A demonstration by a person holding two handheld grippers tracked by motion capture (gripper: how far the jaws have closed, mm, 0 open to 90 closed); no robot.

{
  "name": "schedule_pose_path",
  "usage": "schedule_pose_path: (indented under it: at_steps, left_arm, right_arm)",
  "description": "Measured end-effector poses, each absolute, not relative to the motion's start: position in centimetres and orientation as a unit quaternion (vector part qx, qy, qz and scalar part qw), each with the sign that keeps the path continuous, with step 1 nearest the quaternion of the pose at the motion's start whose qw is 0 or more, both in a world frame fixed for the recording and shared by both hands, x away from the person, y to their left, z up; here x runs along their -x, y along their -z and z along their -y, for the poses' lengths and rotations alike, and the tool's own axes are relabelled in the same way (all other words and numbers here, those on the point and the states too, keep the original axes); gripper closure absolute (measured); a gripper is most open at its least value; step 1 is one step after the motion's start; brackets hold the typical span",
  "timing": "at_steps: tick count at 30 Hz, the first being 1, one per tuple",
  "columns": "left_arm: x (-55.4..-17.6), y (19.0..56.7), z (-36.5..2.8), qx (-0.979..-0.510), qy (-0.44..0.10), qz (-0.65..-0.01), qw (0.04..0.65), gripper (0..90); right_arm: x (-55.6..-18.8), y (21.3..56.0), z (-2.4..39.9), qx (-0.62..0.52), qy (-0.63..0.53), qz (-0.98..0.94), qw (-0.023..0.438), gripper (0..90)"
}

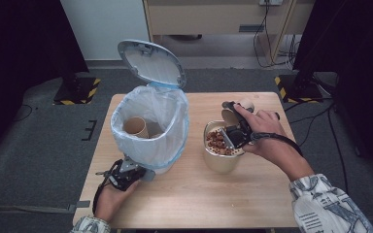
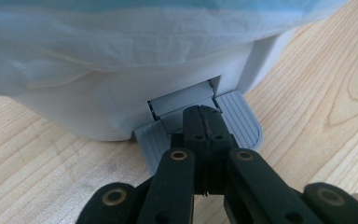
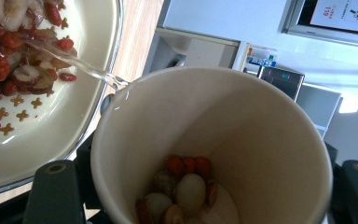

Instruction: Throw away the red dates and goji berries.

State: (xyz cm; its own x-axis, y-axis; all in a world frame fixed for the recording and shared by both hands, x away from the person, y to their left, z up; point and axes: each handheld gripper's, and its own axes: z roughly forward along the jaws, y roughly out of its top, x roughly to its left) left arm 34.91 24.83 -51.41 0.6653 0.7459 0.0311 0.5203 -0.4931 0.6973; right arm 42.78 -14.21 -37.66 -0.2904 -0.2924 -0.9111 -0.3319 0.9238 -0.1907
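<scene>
Right gripper view shows us mid-pour: our right gripper (image 1: pixel 236 130) pinches a paper cup (image 3: pixel 214 149) by its wall, tipped so that a thin stream of liquid (image 3: pixel 77 63) runs from its rim into the cream bowl (image 3: pixel 81 112) beside it. To do this well, we judge we should keep the tilt shallow so that only the liquid leaves and the solids stay at the cup's bottom, hold the rim over the bowl's inside and not its edge, and squeeze gently, since a paper wall will likely buckle under a hard pinch.

Meanwhile our left gripper (image 2: pixel 204 122), its jaws pressed together with nothing between them, bears down on the grey ribbed pedal (image 2: pixel 242 123) at the foot of the white bin (image 1: pixel 148 128). We judge that the press should stay firm, so that the lid (image 1: pixel 150 63) stands up and the bin is ready for the cup.

The cup is off-white paper, round and smooth inside, with a small heap of red berries and pale round pieces (image 3: pixel 182 191) low in it. In the high view it sits over the far rim of the bowl, near the table's (image 1: pixel 184 204) right side. The bowl holds a similar mix of red and pale pieces (image 1: pixel 217 141). The bin, lined with a pale bag with a blue rim, stands well apart to the left and has a brown cup (image 1: pixel 136 127) in it.
</scene>
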Motion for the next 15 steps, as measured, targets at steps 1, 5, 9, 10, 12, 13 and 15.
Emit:
schedule_pose_path:
  at_steps: [1,5,9,10,12,13,15]
  left_arm:
    - [-34.91,51.41,-24.83,-0.848,-0.167,-0.373,0.338,90.0]
    - [-34.91,51.41,-24.83,-0.848,-0.167,-0.373,0.338,90.0]
    - [-34.91,51.41,-24.84,-0.848,-0.167,-0.373,0.338,90.0]
    - [-34.91,51.41,-24.83,-0.848,-0.167,-0.373,0.338,90.0]
    - [-34.91,51.41,-24.83,-0.848,-0.167,-0.373,0.338,90.0]
    - [-34.91,51.41,-24.84,-0.848,-0.167,-0.373,0.338,90.0]
    - [-34.91,51.41,-24.84,-0.848,-0.167,-0.373,0.338,90.0]
  right_arm:
    - [-42.76,37.68,14.19,0.193,-0.019,-0.804,0.562,26.9]
    - [-42.7,37.63,14.16,0.193,-0.019,-0.803,0.563,26.9]
    - [-42.69,37.61,14.2,0.196,-0.016,-0.801,0.565,27.0]
    - [-42.7,37.6,14.23,0.196,-0.016,-0.801,0.566,27.0]
    - [-42.75,37.52,14.32,0.197,-0.015,-0.799,0.568,27.0]
    - [-42.73,37.43,14.36,0.198,-0.014,-0.797,0.57,27.0]
    - [-42.65,37.19,14.44,0.199,-0.014,-0.794,0.574,27.0]
